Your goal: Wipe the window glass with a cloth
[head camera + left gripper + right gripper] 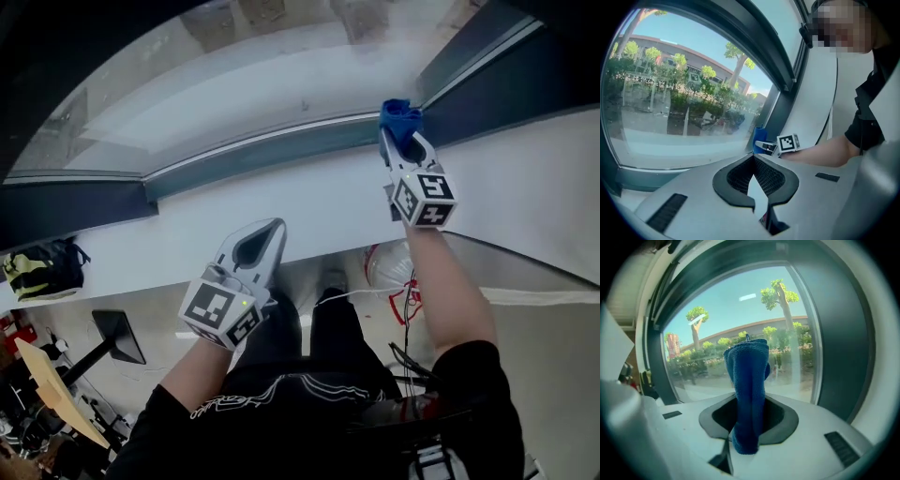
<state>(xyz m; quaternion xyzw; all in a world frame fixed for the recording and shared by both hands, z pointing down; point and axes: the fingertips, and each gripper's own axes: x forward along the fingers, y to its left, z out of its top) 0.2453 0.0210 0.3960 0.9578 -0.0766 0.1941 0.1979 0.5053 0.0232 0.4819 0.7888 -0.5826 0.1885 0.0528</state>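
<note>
Nearest me, the left tongs (270,232) hang low in front of the white sill (309,202), well away from the pane. In their own view the tips are pressed together with nothing between them, so they are idle and can stay out of the way. Farther out, the right tongs (405,141) reach across the sill and pinch a blue cloth (399,114). It stands up in a folded bunch above the tips, with a short tail hanging below them. The cloth sits at the lower right corner of the window glass (262,84), right by the dark frame (272,145). I judge the step in hand to be getting the cloth onto the pane and starting a stroke. To do that well I would tilt the right tongs so the broad fold of the cloth lies flat on the glass, not just its top edge. Then I would press evenly, sweep leftwards in overlapping rows, and keep the hard tips off the pane. I cannot tell whether the cloth is already touching the glass: the head view is too steep, and the right gripper view shows it only in front of the pane. The cloth hides a strip of glass behind it. The head view cuts off the top of the window, and I cannot see any smears or dust against the bright trees (780,294) outside.
</note>
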